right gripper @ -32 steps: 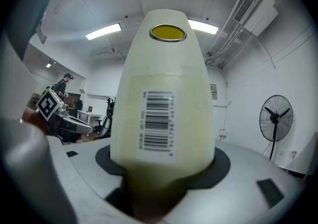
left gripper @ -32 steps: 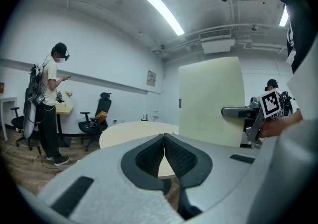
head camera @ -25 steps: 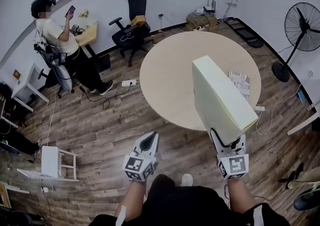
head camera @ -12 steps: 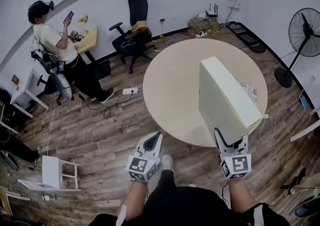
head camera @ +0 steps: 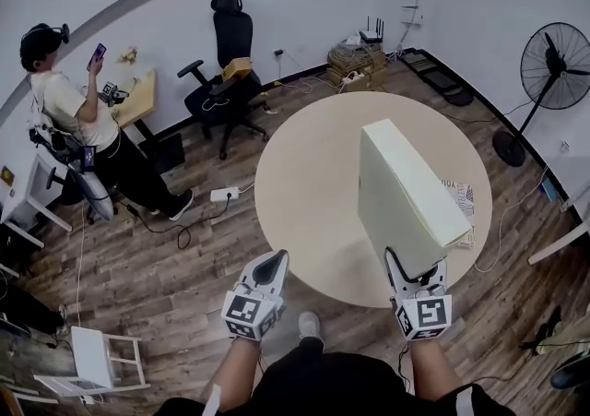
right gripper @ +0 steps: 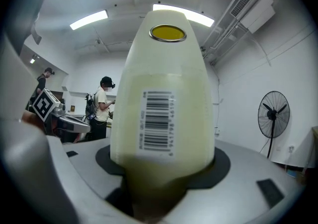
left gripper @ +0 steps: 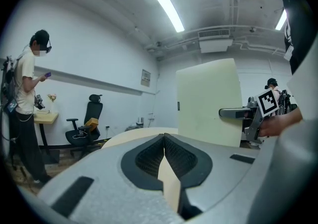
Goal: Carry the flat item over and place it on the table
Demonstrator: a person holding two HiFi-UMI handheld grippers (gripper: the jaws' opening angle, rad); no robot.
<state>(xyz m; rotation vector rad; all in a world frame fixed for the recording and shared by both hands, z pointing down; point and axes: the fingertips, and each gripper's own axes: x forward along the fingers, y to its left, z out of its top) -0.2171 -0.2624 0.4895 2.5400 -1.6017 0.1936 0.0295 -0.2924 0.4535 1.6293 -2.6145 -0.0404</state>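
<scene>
A flat pale-yellow box (head camera: pixel 406 193) stands on edge in my right gripper (head camera: pixel 413 268), which is shut on its lower end; it hangs over the near right part of the round beige table (head camera: pixel 313 174). In the right gripper view the box's narrow edge (right gripper: pixel 164 99) with a barcode fills the middle, clamped between the jaws. My left gripper (head camera: pixel 269 268) is shut and empty, just off the table's near edge. The left gripper view shows its jaws (left gripper: pixel 164 143) meeting, with the box (left gripper: pixel 207 101) and the right gripper (left gripper: pixel 248 114) to the right.
A printed sheet (head camera: pixel 458 195) lies on the table's right side, partly behind the box. A black office chair (head camera: pixel 221 82) and a person (head camera: pixel 69 119) with a phone stand at the far left. A floor fan (head camera: pixel 553 59) is at the right, a white stool (head camera: pixel 92 359) near left.
I have stepped closer to the table, so both grippers and the box now sit farther over its near edge. The box stays held upright in the right gripper.
</scene>
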